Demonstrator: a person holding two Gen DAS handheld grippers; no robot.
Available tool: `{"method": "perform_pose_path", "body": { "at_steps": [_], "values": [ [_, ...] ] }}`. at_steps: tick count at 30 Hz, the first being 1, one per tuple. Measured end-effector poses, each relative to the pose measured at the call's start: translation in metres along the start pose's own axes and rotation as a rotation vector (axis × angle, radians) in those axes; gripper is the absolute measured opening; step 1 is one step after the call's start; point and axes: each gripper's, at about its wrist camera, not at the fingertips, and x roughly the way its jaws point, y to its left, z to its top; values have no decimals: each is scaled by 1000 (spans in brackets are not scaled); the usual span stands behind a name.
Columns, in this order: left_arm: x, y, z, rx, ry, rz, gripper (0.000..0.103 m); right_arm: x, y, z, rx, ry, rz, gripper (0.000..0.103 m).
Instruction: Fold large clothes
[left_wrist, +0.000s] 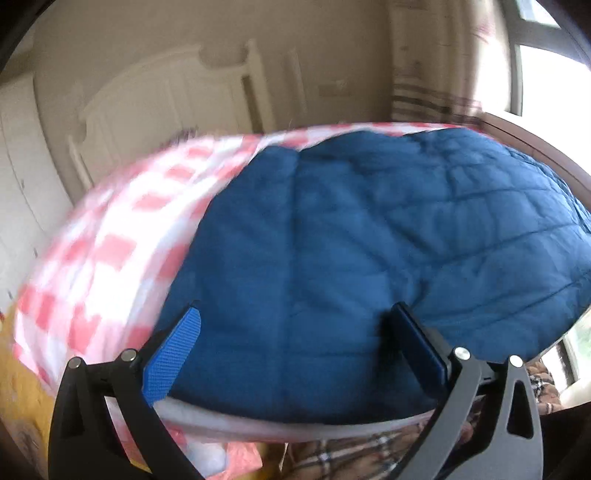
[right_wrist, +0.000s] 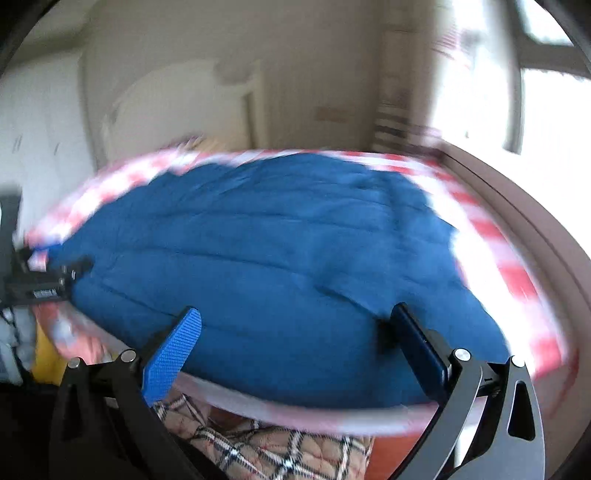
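Note:
A large blue quilted garment (left_wrist: 351, 240) lies spread on a red-and-white checked cloth (left_wrist: 103, 251); both views are blurred by motion. My left gripper (left_wrist: 295, 325) is open low over the garment's near edge, its blue-padded fingers wide apart with only fabric behind them. The right gripper (right_wrist: 295, 325) is open too, hovering over the near edge of the same garment (right_wrist: 258, 251). The checked cloth (right_wrist: 509, 266) rims the garment on the right. A black gripper part (right_wrist: 48, 284) shows at the garment's left edge in the right wrist view.
A beige plaid blanket (right_wrist: 277, 450) lies below the near edge, with yellow fabric (left_wrist: 22, 387) to the left. A white headboard (left_wrist: 166, 99) and wall stand behind. A bright window (left_wrist: 546, 74) and a wooden ledge (right_wrist: 535, 221) are on the right.

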Motion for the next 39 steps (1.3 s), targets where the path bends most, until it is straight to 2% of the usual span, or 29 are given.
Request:
{"method": "perform_pose_path", "body": {
  "at_steps": [1,3,6,7,9,11,14,19,21,22,23,24,26,28,29,31,33,34,35,36,37,39],
  "values": [
    [2,9,-2,-27,3,-28,101,-8,-12,-5,54,-17,10,98],
    [3,8,-2,-17,2,-15,101,-25,-40,-18,187,-38,65,98],
    [6,-2,-2,-8,-2,24,101,-26,-58,-35,307,0,162,95],
    [6,-4,-2,-7,-3,29,101,-22,-62,-39,341,14,184,91],
    [6,-4,-2,-6,0,22,101,-14,-69,-38,390,20,237,85],
    [7,-6,-3,-8,4,9,101,-10,-72,-35,411,-12,284,84],
    [9,-3,-4,-10,1,-1,101,6,-75,-33,462,-8,338,85],
    [8,1,-5,-10,2,-18,101,27,-71,-14,465,7,347,85],
    [8,3,-2,0,23,-26,101,35,-64,0,467,14,291,87],
    [5,4,3,-4,40,-27,101,42,-53,11,444,39,222,89],
    [1,5,7,-14,46,-31,97,46,-43,18,406,37,211,89],
    [-8,6,15,-33,27,-54,93,45,-35,24,369,-4,192,87],
    [-29,1,35,-37,-44,-89,93,39,-23,32,298,-62,150,61],
    [-47,-17,62,13,-123,-105,94,30,-16,37,265,-118,145,55],
    [-48,-25,71,33,-134,-111,96,27,-15,39,267,-133,146,53],
    [-40,-49,86,86,-100,-159,97,21,-11,44,272,-163,156,51],
    [-12,-81,85,148,0,-232,97,12,-2,54,247,-198,179,51],
    [2,-95,78,187,55,-224,98,8,2,59,226,-212,181,50],
    [26,-115,60,259,120,-173,99,3,14,65,184,-230,197,50],
    [30,-120,48,262,53,-133,101,-1,30,71,129,-245,202,48],
    [28,-114,43,232,38,-141,101,-5,45,77,66,-261,187,48],
    [18,-92,48,175,69,-256,94,-13,91,90,-103,-304,178,48]
  ]
}}
